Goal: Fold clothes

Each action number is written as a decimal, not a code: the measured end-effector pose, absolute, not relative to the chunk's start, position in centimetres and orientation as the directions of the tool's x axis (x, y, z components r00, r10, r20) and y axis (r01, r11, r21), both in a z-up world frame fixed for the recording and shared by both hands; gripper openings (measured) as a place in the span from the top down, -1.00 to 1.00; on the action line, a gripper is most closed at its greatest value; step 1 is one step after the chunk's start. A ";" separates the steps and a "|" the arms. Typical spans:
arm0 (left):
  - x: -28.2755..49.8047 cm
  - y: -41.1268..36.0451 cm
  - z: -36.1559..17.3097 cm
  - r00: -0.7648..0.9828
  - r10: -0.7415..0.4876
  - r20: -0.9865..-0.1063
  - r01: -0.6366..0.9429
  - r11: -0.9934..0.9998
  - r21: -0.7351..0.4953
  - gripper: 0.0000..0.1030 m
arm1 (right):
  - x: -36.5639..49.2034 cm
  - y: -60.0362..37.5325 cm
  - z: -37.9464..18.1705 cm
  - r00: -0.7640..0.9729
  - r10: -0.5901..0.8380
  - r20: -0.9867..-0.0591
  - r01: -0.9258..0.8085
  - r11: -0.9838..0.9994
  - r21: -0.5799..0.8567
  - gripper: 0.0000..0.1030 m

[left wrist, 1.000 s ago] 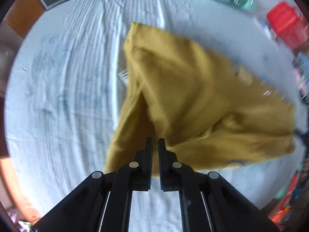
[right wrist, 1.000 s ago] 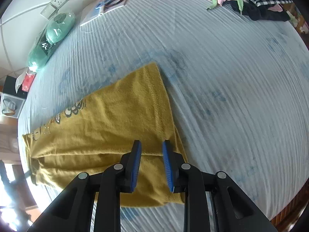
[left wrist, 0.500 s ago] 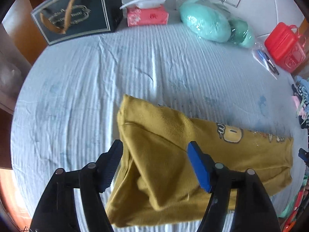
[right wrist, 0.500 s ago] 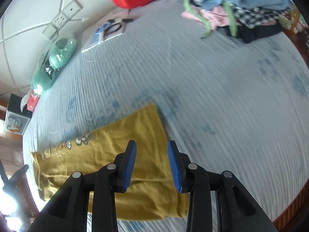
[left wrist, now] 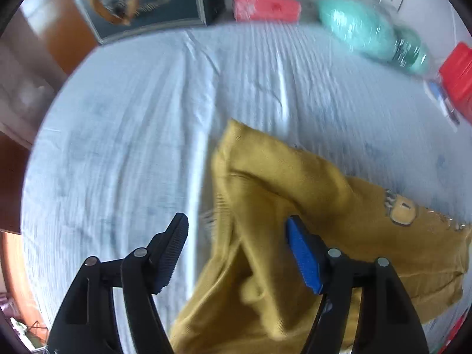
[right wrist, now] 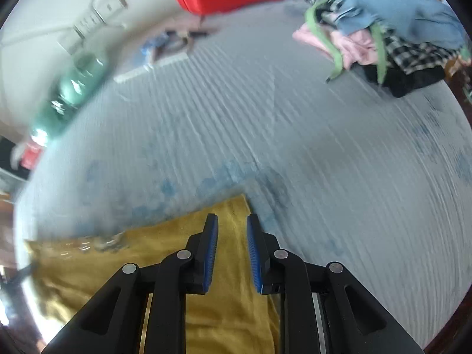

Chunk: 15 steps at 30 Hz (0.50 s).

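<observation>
Left gripper [left wrist: 237, 250] has released the yellow shirt [left wrist: 295, 221]; pale ribbed sheet [left wrist: 132, 135].

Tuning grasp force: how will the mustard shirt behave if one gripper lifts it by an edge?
The mustard shirt is probably floppy: it lies in soft, creased folds, so it would drape and likely unfold. It looks thin, so likely light. The ribbed sheet under it is wrinkled, so a push would probably bunch both.

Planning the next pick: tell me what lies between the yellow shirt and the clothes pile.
In the right wrist view, only bare blue-white sheet lies between the yellow shirt and the clothes pile; nothing else sits on that stretch.
</observation>
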<state>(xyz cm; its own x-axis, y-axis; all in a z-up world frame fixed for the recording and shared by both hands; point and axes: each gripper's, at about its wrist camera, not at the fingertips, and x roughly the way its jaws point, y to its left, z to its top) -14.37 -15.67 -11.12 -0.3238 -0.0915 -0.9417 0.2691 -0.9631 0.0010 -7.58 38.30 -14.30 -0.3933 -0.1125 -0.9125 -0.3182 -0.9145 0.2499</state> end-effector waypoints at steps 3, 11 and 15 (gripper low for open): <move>-11.6 -15.8 -9.9 -0.346 -0.060 -0.936 0.254 -0.967 -0.032 -0.34 | -3.9 38.2 -13.8 -0.385 -0.124 -0.914 -0.311 -0.915 0.256 0.49; -6.5 -16.6 -12.0 -0.281 -0.019 -0.960 0.296 -0.953 -0.067 -0.34 | 4.0 39.6 -16.3 -0.347 -0.191 -0.918 -0.435 -0.835 0.338 0.30; -5.3 -15.3 -11.5 -0.288 -0.006 -0.958 0.294 -0.952 -0.083 -0.34 | 4.9 39.7 -16.4 -0.354 -0.205 -0.913 -0.438 -0.826 0.355 0.28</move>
